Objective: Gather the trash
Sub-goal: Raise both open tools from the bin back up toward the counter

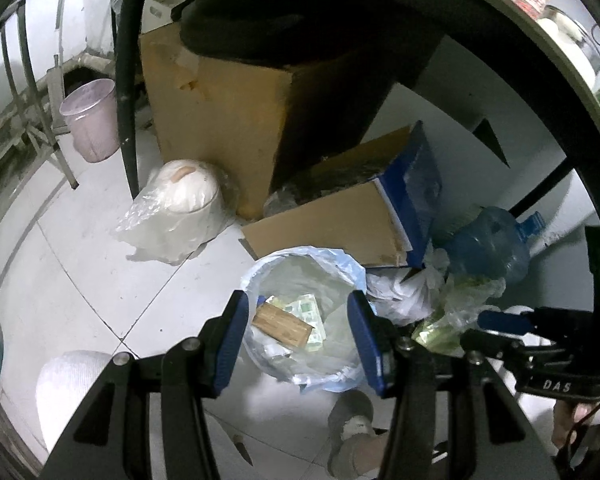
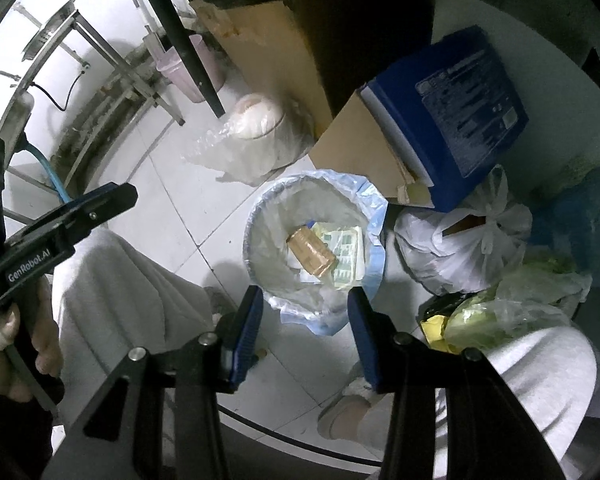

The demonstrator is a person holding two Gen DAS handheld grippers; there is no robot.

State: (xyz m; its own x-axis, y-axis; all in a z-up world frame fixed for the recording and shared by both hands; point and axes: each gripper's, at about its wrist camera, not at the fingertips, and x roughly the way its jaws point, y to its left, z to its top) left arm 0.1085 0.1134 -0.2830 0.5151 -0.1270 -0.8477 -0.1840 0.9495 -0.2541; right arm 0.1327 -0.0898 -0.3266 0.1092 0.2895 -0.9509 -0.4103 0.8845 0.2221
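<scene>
A small trash bin lined with a pale blue bag (image 1: 352, 272) (image 2: 374, 200) stands on the white tiled floor. Inside lie a brown wrapped block (image 1: 282, 324) (image 2: 311, 251) and green-printed paper packets (image 1: 306, 308) (image 2: 346, 246). My left gripper (image 1: 298, 334) hangs open and empty above the bin; it also shows at the left of the right wrist view (image 2: 112, 196). My right gripper (image 2: 306, 330) is open and empty above the bin's near rim; its finger shows at the right of the left wrist view (image 1: 504, 322).
Brown cardboard boxes (image 1: 220, 112) and a blue-ended box (image 2: 444, 108) stand behind the bin. A tied white plastic bag (image 2: 460, 248), a green-filled clear bag (image 2: 500, 320) and a blue water jug (image 1: 488, 248) lie right. A plastic-wrapped white pot (image 1: 184, 208), a pink bucket (image 1: 90, 120), my shoe (image 2: 348, 404).
</scene>
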